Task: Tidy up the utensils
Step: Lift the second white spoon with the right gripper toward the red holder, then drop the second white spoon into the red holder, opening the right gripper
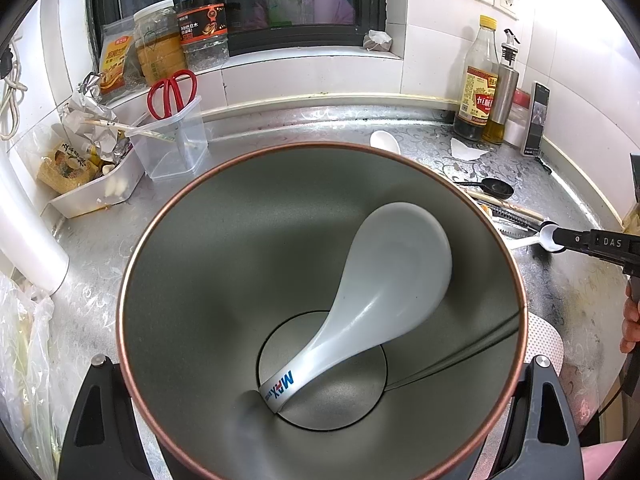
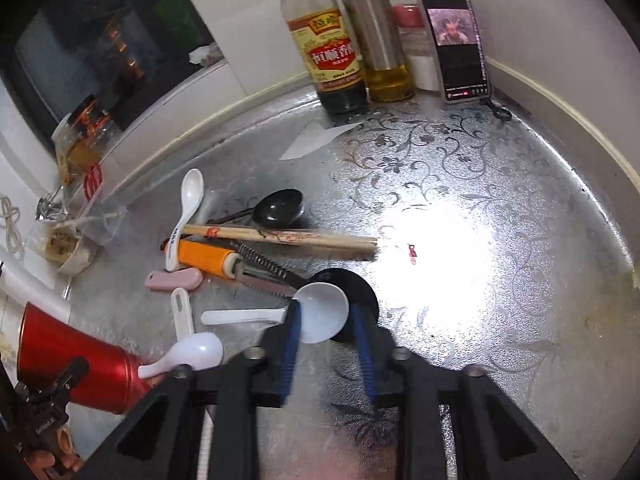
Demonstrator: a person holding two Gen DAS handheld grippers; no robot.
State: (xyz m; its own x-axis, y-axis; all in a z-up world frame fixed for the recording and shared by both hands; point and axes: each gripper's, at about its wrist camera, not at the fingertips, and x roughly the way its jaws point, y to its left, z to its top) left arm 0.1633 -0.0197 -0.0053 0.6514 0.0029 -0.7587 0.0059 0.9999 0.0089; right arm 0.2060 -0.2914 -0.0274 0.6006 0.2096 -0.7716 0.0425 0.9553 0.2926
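My left gripper (image 1: 320, 360) is shut on a red cup (image 2: 76, 356) with a grey inside and a copper rim (image 1: 256, 152). A big white ceramic spoon (image 1: 384, 280) stands in the cup, handle down. My right gripper (image 2: 326, 312) has its blue pads (image 2: 292, 328) pressed on the bowl of a white plastic spoon (image 2: 320, 312), which lies on the counter over a black scoop (image 2: 360, 288). Left of it sits a heap of utensils: another ceramic spoon (image 2: 188, 208), chopsticks (image 2: 288, 238), a black spoon (image 2: 280, 208), an orange-handled tool (image 2: 204, 258) and a small white spoon (image 2: 196, 350).
A vinegar bottle (image 2: 324, 52), an oil bottle (image 2: 380, 48) and a propped phone (image 2: 456, 40) stand at the back wall. At the left are a clear box (image 1: 176, 144) with red scissors (image 1: 172, 92) and a white tray (image 1: 96, 192) of packets. The patterned metal counter (image 2: 480, 220) lies to the right.
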